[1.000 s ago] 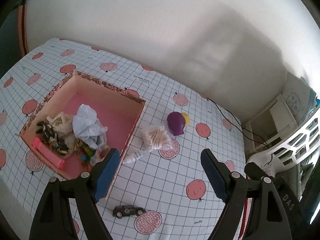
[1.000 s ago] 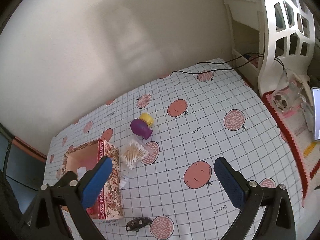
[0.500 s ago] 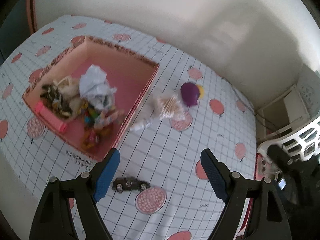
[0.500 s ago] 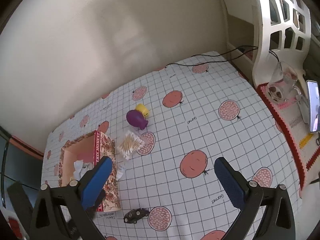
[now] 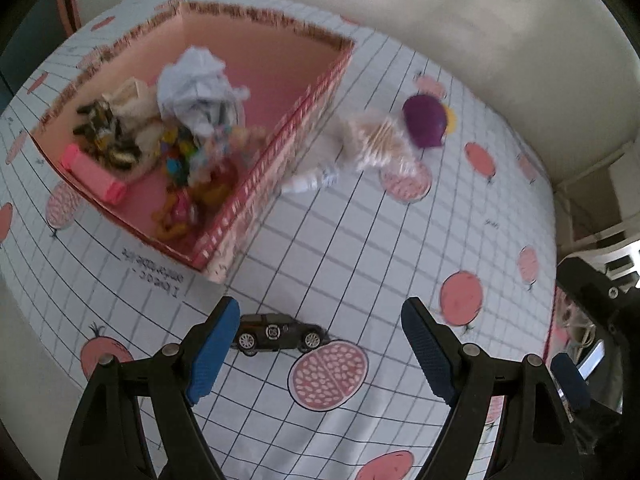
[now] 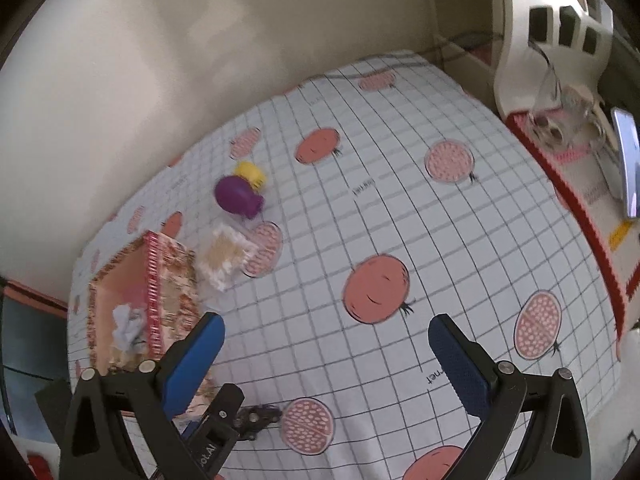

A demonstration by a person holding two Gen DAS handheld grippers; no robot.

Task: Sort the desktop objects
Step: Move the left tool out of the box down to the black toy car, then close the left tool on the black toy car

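Pink box: an open cardboard box (image 5: 280, 152) with patterned outer walls stands on the gridded, pomegranate-printed tablecloth (image 5: 360, 248).
Box contents, left wrist view only: crumpled white paper (image 5: 196, 80), a pink bar (image 5: 94, 174), dark clips and small colourful bits lie inside; the right wrist view shows only the paper (image 6: 128, 324) over the wall of the box (image 6: 168, 288).
Toy car: a dark toy car (image 5: 276, 334) lies on the cloth near the box's closest corner, beside a halved-pomegranate print.
Left gripper: the left gripper (image 5: 316, 348) points steeply down with its blue pads spread wide; the car's front end sits just beside the left pad, whether touching cannot be told, and nothing is held.
Right gripper: the right gripper (image 6: 326, 364) is released too, wide apart over bare cloth, nothing between its fingers.
Right wrist view only: the left gripper's black finger stands at the toy car (image 6: 258, 418); a phone (image 6: 628, 164) and a white lattice chair (image 6: 560, 20) lie off the table's right side.
Loose things: a purple toy (image 5: 424, 124) with a yellow piece behind it, a bag of cotton swabs (image 5: 380, 144) and a small white bottle (image 5: 312, 178) lie just outside the box.
Change from a second ago: both grippers have come lower and tipped further down; the car, then below the left pads, now lies between them; the jaws' spread is unchanged.
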